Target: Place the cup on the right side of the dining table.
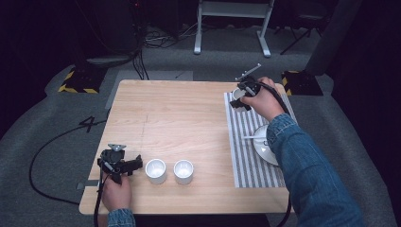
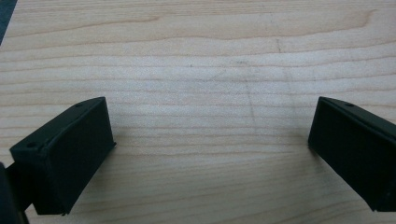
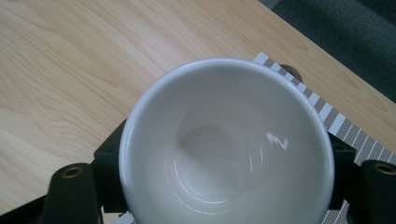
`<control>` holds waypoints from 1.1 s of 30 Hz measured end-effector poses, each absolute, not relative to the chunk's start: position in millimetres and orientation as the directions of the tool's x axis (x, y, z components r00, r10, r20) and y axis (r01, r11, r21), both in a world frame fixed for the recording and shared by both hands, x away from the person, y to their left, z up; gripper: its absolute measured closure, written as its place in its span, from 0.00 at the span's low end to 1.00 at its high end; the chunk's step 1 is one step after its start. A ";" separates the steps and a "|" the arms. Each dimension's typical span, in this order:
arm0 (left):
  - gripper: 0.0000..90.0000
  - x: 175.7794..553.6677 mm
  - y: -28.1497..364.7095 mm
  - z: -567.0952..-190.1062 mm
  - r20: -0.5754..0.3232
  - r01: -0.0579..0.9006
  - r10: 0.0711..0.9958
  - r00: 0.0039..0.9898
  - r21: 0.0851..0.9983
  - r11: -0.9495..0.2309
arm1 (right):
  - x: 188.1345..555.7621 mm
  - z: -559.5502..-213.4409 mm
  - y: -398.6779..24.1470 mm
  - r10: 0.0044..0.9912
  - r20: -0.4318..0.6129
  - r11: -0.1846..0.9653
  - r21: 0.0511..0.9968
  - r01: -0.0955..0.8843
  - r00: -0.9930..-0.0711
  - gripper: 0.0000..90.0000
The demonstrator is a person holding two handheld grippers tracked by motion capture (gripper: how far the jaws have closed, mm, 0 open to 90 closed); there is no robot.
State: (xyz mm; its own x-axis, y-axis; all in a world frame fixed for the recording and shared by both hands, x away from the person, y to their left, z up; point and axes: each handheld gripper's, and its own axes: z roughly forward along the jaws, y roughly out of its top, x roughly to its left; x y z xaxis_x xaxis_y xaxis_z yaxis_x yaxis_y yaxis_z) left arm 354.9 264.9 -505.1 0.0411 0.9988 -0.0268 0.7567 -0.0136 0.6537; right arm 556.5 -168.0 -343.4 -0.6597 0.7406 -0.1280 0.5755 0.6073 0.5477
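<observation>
My right gripper is at the far end of the striped placemat, shut on a white cup. In the right gripper view the cup is empty and upright, with a black jaw pressed against each side. Two more white cups stand side by side near the table's front edge. My left gripper rests just left of them, open. In the left gripper view its jaws stand wide apart over bare wood.
A white plate with a white spoon across it lies on the placemat, partly under the person's right sleeve. The wooden table has dark floor, cables and a stand base beyond it.
</observation>
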 end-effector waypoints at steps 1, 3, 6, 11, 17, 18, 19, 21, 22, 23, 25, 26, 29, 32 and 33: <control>0.00 354.9 264.9 -505.1 -0.027 0.757 0.999 0.041 0.654 -0.014 | 560.7 -345.5 -169.0 0.747 -0.124 0.604 0.538 0.588 -0.653 0.30; 0.00 354.9 265.0 -505.1 -0.027 0.757 0.999 0.042 0.654 -0.014 | 566.7 -348.4 -170.4 0.757 -0.125 0.598 0.529 0.602 -0.642 0.30; 0.00 354.9 264.9 -505.1 -0.027 0.757 0.999 0.041 0.654 -0.014 | 579.6 -354.5 -173.3 0.774 -0.126 0.583 0.522 0.622 -0.620 0.30; 0.00 354.9 264.9 -505.1 -0.027 0.757 0.999 0.041 0.654 -0.014 | 595.8 -366.5 -177.4 0.805 -0.112 0.551 0.504 0.665 -0.583 0.30; 0.00 354.9 264.9 -505.1 -0.027 0.757 0.999 0.041 0.654 -0.014 | 610.8 -393.1 -187.2 0.841 -0.087 0.508 0.469 0.723 -0.535 0.30; 0.00 354.9 264.9 -505.1 -0.027 0.757 0.999 0.041 0.654 -0.014 | 610.8 -393.1 -187.2 0.841 -0.087 0.508 0.469 0.723 -0.535 0.30; 0.00 354.9 264.9 -505.1 -0.027 0.757 0.999 0.041 0.654 -0.014 | 612.3 -397.1 -188.4 0.845 -0.085 0.502 0.465 0.729 -0.528 0.30; 0.00 354.9 264.9 -505.1 -0.027 0.756 0.999 0.041 0.654 -0.014 | 614.8 -404.2 -190.7 0.853 -0.080 0.491 0.456 0.742 -0.515 0.30; 0.00 354.9 264.9 -505.1 -0.027 0.757 0.999 0.041 0.654 -0.014 | 615.8 -407.1 -191.7 0.855 -0.078 0.490 0.449 0.747 -0.513 0.30; 0.00 354.9 264.9 -505.1 -0.027 0.757 0.999 0.041 0.654 -0.013 | 616.6 -409.9 -192.5 0.859 -0.078 0.484 0.447 0.752 -0.506 0.30; 0.00 354.9 264.9 -505.1 -0.027 0.757 0.999 0.041 0.654 -0.014 | 617.7 -414.4 -194.5 0.863 -0.072 0.476 0.443 0.760 -0.499 0.30; 0.00 354.9 264.9 -505.1 -0.027 0.757 0.999 0.041 0.654 -0.014 | 617.9 -416.5 -195.3 0.868 -0.069 0.469 0.442 0.765 -0.492 0.30; 0.00 354.9 264.9 -505.1 -0.027 0.757 0.999 0.041 0.654 -0.014 | 617.7 -426.5 -199.4 0.875 -0.056 0.456 0.427 0.781 -0.480 0.30; 0.00 354.9 264.9 -505.1 -0.027 0.757 0.999 0.041 0.654 -0.014 | 618.0 -432.0 -202.8 0.878 -0.067 0.456 0.416 0.787 -0.474 0.30; 0.00 354.9 264.9 -505.1 -0.027 0.757 0.999 0.041 0.654 -0.014 | 618.0 -432.0 -202.8 0.878 -0.067 0.456 0.416 0.787 -0.474 0.30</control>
